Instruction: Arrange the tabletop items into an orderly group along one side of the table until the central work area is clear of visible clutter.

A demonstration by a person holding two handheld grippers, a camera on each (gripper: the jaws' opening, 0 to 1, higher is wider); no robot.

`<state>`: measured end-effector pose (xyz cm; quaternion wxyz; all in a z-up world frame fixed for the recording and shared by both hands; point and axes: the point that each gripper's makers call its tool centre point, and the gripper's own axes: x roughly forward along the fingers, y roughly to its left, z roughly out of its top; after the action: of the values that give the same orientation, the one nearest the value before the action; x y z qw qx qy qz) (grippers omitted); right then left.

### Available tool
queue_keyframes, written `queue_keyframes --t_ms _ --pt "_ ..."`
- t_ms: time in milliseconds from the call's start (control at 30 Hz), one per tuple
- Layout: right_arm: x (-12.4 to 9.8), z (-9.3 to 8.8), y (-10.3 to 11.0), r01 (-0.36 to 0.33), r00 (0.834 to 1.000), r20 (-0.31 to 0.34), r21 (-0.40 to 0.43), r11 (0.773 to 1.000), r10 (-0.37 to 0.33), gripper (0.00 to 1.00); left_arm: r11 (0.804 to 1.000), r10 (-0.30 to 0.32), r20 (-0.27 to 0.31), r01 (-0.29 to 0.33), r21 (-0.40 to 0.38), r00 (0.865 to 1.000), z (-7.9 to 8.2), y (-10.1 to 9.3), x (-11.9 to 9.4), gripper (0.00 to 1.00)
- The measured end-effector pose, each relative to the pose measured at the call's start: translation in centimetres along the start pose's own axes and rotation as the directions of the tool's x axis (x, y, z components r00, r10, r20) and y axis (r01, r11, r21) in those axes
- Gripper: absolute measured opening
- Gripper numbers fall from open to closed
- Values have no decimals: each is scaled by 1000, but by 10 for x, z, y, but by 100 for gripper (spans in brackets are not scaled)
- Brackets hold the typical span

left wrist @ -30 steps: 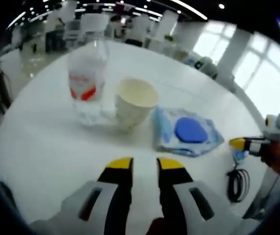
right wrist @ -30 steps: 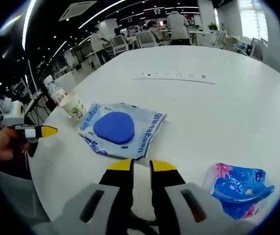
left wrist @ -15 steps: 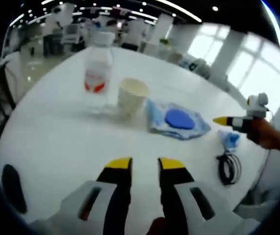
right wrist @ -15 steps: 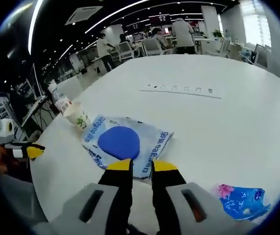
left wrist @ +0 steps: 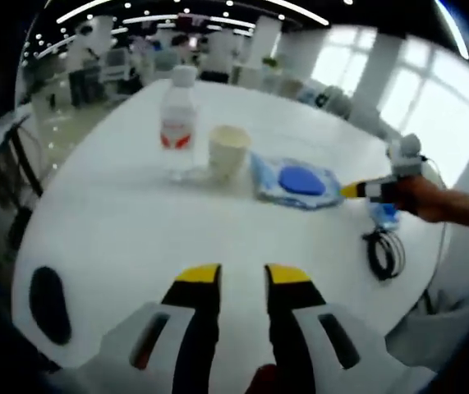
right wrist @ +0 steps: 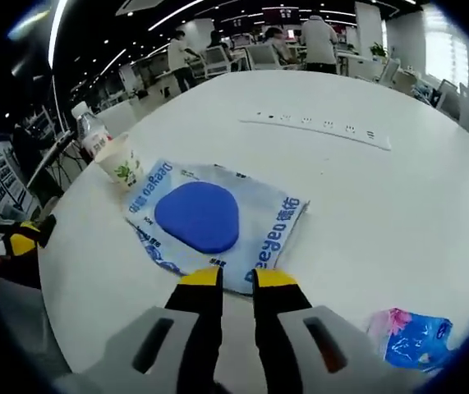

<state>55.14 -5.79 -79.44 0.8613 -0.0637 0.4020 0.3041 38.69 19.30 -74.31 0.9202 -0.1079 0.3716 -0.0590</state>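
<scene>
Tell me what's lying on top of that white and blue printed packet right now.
A flat, rounded blue pad lies on the middle of the packet. Whatever is under the pad and packet on the table is covered.

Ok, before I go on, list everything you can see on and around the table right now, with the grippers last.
table: one, white, round
water bottle: one, clear with red label, upright beside the cup
paper cup: one, cream, upright between bottle and packet
wipes packet: one, pale blue with a blue oval, flat
small packet: one, blue and pink, near the table edge
cable: one, black, coiled near the edge
socket strip: one, white, across the table
left gripper: yellow-tipped, jaws slightly apart, holding nothing
right gripper: yellow-tipped, at the wipes packet's edge
</scene>
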Motion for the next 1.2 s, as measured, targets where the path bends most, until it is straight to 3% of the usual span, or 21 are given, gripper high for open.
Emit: queue_keyframes --t_ms 433,533,633,900,1033,1200 --pt "8 7 -8 -19 1000 -10 10 1000 19 14 996 -79 -35 80 29 996 -10 -30 -1 22" --pt "2 12 -6 -19 1000 -1 14 1000 19 16 994 -100 -49 102 49 994 -13 -33 -2 24" --pt "-22 19 5 -37 998 45 23 999 36 18 992 -117 -65 120 49 991 -18 -37 -5 24" --pt "-69 19 7 -46 995 87 23 999 44 24 984 -150 -97 158 81 984 -27 -43 -12 29" --pt "-86 10 3 -26 996 91 6 1000 25 25 982 -170 -95 177 72 981 -26 -48 -12 30" --pt "-102 -7 -2 1 997 74 23 1000 -3 27 971 -194 -113 207 116 974 -29 -54 -13 32"
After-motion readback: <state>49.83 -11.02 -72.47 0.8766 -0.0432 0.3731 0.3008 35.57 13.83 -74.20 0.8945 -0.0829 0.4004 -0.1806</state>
